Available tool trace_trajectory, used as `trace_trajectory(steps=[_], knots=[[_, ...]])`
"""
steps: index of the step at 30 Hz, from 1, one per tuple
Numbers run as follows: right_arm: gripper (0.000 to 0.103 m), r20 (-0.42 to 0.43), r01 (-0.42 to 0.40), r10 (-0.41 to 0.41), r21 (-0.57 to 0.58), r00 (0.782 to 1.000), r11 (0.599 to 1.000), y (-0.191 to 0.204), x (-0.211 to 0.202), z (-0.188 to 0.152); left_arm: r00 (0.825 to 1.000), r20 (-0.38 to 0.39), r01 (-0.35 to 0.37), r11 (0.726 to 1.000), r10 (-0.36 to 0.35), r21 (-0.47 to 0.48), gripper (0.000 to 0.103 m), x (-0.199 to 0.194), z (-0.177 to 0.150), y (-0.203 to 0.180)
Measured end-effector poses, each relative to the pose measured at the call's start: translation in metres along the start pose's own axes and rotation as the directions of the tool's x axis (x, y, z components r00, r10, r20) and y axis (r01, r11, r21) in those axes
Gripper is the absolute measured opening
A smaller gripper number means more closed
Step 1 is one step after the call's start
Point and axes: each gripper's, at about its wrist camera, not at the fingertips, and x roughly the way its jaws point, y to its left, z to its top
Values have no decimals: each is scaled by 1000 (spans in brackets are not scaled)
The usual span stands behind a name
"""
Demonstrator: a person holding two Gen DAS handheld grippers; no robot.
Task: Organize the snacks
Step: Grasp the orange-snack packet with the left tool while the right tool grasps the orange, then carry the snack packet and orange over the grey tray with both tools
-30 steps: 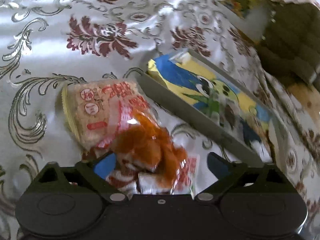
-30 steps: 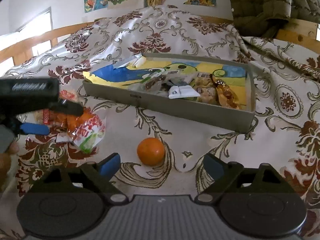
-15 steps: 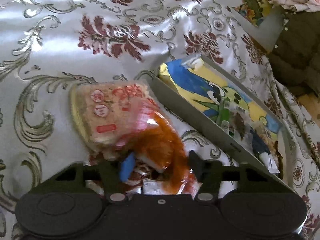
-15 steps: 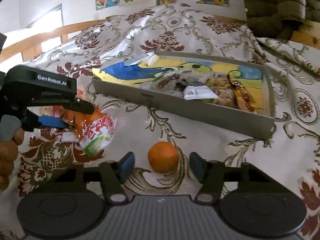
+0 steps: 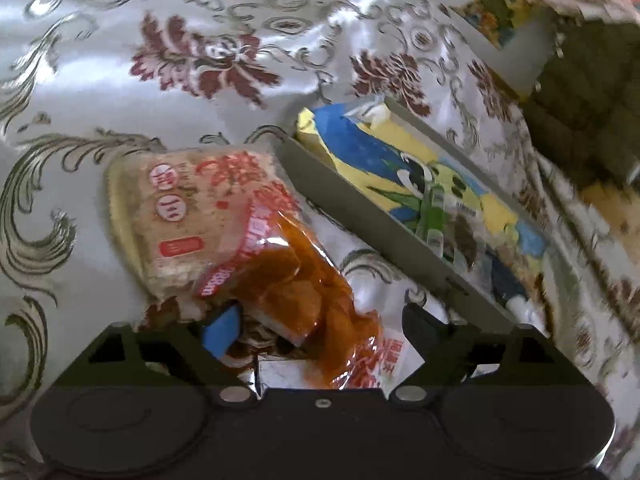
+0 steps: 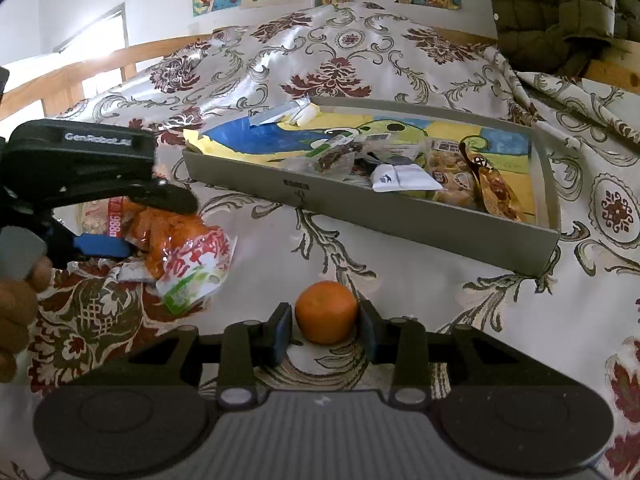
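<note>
An orange snack bag [image 5: 304, 280] lies on the floral cloth between the fingers of my left gripper [image 5: 320, 328], whose jaws are opening and stand wide; the pads do not press it. A biscuit packet [image 5: 172, 216] lies under its far end. In the right wrist view the left gripper [image 6: 160, 226] straddles the same bag [image 6: 172, 232]. My right gripper [image 6: 325, 332] is closing around a small orange [image 6: 326, 310] on the cloth, with a sliver of gap at each pad. The grey tray [image 6: 360, 208] behind holds several wrapped snacks on a picture liner.
The tray's near wall [image 5: 360, 216] runs diagonally just right of the bag. A hand [image 6: 16, 308] holds the left gripper at the left edge. An olive padded jacket [image 6: 552, 12] hangs at the back right, with a wooden rail [image 6: 100, 76] at the back left.
The left jaws narrowed on the orange bag, then spread wide again. The right gripper came up to the orange and its jaws narrowed from wide to almost touching it.
</note>
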Motion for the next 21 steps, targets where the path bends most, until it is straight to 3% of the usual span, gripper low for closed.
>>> trace_trajectory(steps=[3, 4, 5, 7, 21], knots=[[40, 0, 0, 0, 0, 1000, 1000, 0, 0, 0, 999, 7, -39, 997, 38, 62, 74, 0, -5, -6], [38, 1, 2, -2, 0, 1000, 1000, 0, 0, 0, 1000, 5, -15, 998, 15, 67, 60, -1, -6, -5], [37, 2, 2, -2, 1, 1000, 1000, 0, -1, 0, 1000, -13, 23, 998, -22, 53, 55, -1, -6, -3], [37, 4, 1, -1, 3, 1000, 1000, 0, -1, 0, 999, -25, 32, 999, -31, 27, 51, -2, -5, -2], [36, 56, 7, -6, -18, 998, 1000, 3, -13, 6, 991, -50, 126, 989, -122, 77, 39, -26, -16, -7]])
